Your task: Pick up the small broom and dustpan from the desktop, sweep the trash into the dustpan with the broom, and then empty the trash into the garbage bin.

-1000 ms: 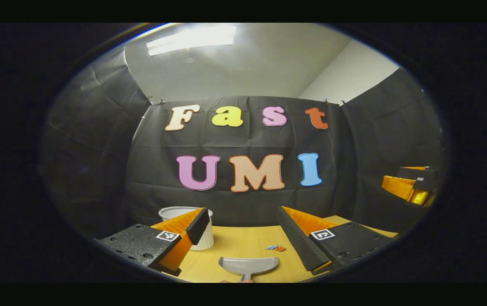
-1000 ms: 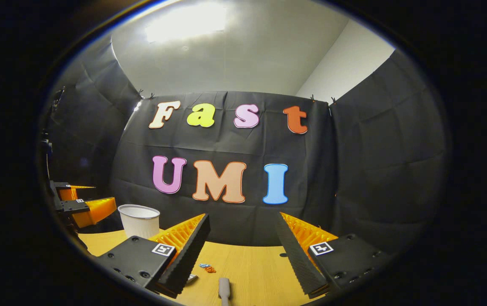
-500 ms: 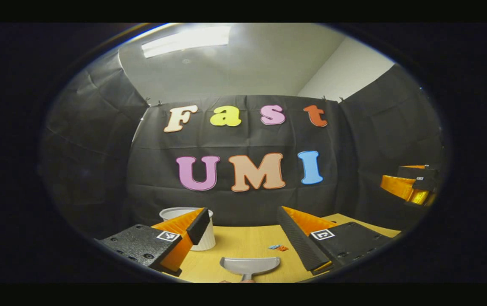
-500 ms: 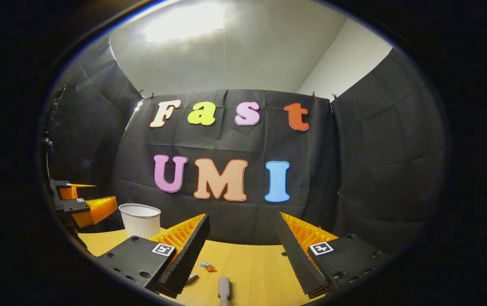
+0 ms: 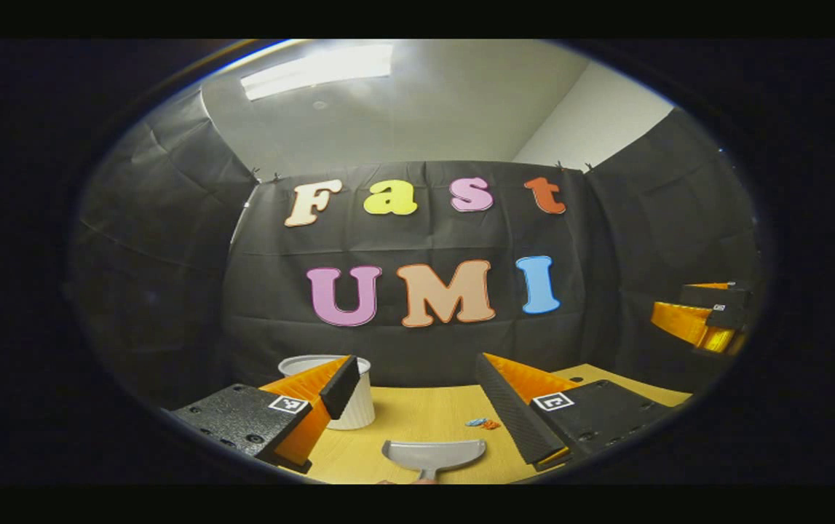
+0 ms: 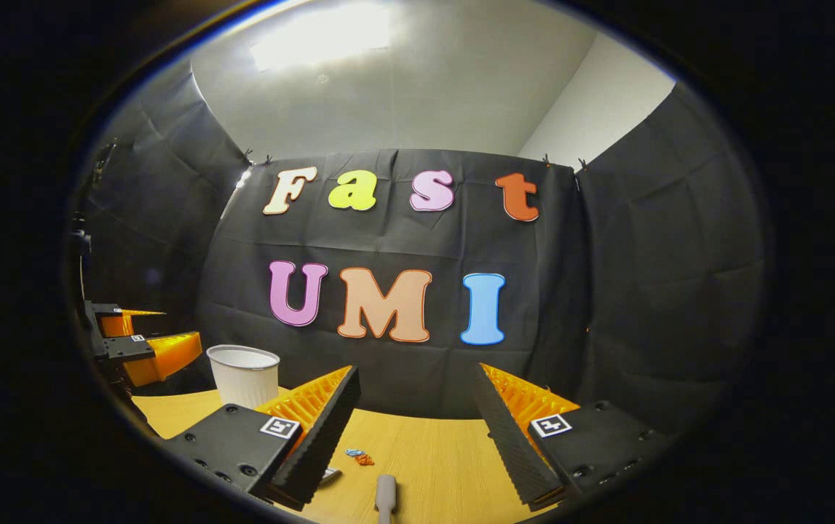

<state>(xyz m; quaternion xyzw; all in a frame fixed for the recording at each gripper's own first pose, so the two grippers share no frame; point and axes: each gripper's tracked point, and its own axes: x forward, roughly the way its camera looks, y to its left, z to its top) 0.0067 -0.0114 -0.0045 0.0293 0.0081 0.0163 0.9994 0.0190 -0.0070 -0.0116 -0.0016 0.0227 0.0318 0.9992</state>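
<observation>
Both claws are hanging released, drifting only slightly since a second ago, so nothing is grasped yet. The left gripper [image 5: 417, 389] is facing the dustpan [image 5: 433, 455] at 6 o'clock, trash [image 5: 483, 423] at 5; the right gripper [image 6: 417, 407] is facing the broom handle [image 6: 386, 496] at 6 o'clock, garbage bin [image 6: 244, 374] at 9.

ceiling light [image 5: 319, 67] glaring | booth dim | edges fisheye-bent

Wood-grain desktop [image 5: 417, 415], smooth plastic dustpan [image 5: 433, 454]

A recording booth: black cloth walls [image 6: 665, 276] pinned up around a wooden table [image 6: 432, 466], a ceiling light panel [image 5: 319, 67] overhead.
</observation>
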